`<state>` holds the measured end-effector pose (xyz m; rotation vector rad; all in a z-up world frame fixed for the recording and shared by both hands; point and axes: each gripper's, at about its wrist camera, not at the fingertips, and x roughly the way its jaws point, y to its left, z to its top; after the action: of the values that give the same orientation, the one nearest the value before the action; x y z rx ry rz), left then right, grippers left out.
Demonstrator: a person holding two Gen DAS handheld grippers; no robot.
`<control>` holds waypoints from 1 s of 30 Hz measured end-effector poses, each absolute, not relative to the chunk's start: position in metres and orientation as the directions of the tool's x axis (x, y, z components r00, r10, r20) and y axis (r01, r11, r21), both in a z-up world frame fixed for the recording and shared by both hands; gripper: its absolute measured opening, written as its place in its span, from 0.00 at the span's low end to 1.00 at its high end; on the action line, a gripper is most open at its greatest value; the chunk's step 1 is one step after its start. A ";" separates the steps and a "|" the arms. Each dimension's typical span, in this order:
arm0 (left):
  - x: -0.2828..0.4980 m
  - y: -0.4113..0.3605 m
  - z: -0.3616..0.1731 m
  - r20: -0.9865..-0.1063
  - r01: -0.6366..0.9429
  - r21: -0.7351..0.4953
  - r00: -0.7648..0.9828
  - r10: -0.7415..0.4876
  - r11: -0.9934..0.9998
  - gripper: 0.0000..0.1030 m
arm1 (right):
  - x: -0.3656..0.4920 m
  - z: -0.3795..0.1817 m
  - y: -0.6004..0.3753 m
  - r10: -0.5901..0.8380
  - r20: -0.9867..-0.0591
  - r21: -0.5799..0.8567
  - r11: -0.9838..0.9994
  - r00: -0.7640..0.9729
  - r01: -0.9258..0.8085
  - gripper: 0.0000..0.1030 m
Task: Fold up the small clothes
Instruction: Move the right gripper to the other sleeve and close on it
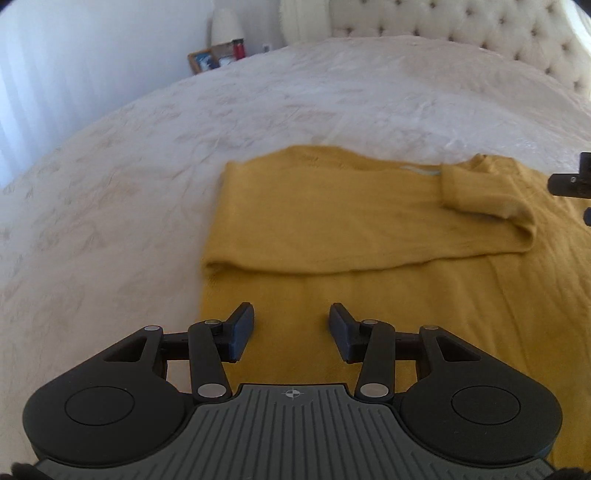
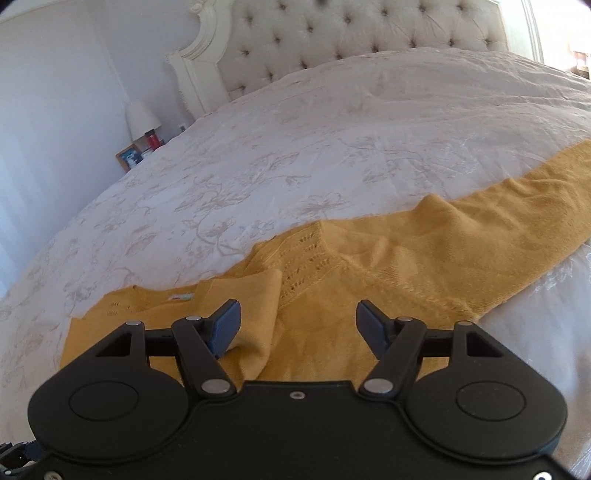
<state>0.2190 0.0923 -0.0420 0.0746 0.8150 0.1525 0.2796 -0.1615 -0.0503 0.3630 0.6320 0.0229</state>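
Fingers of left gripper (image 1: 291, 328) and right gripper (image 2: 298, 325) both spread, empty, over sweater (image 1: 369, 229); could snag knit, drag folded sleeve (image 1: 487, 206) askew across bed (image 2: 295, 147)

A mustard-yellow sweater (image 2: 369, 266) with an openwork knit band is seen on a white bedspread (image 2: 295, 147) patterned with pale beige flowers. The tufted headboard (image 2: 351, 33) is cream.
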 end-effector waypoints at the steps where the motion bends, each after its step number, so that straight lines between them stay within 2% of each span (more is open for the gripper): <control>1: 0.216 0.101 -0.044 -0.722 -0.117 0.110 0.673 0.160 0.987 0.43 | 0.279 -0.051 -0.157 0.136 -0.574 0.325 0.943 0.808 0.072 0.70; 7: 0.211 0.114 -0.054 -0.698 -0.097 0.099 0.703 0.139 0.990 0.50 | 0.272 -0.047 -0.127 0.136 -0.545 0.217 0.976 0.828 -0.017 0.70; 12: 0.195 0.107 -0.073 -0.607 -0.091 0.137 0.779 0.157 0.986 0.55 | 0.263 -0.044 -0.100 0.136 -0.504 0.105 0.990 0.853 -0.095 0.70; 17: 0.194 0.109 -0.077 -0.588 -0.106 0.113 0.794 0.152 0.988 0.57 | 0.261 -0.047 -0.075 0.122 -0.485 -0.028 0.987 0.866 -0.155 0.63; 20: 0.194 0.112 -0.078 -0.589 -0.114 0.089 0.795 0.144 0.990 0.58 | 0.267 -0.047 -0.066 0.115 -0.509 -0.051 0.985 0.853 -0.163 0.58; 23: 0.193 0.110 -0.079 -0.583 -0.118 0.097 0.798 0.152 0.988 0.58 | 0.277 -0.049 -0.059 0.136 -0.523 -0.058 0.979 0.842 -0.194 0.58; 30: 0.193 0.108 -0.081 -0.581 -0.122 0.104 0.798 0.160 0.987 0.58 | 0.308 -0.071 -0.026 0.065 -0.614 -0.275 0.917 0.786 -0.290 0.52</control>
<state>0.1926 0.1083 -0.0811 0.0622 0.6285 0.1515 0.3081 -0.0260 -0.0706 -0.3697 0.6404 0.1962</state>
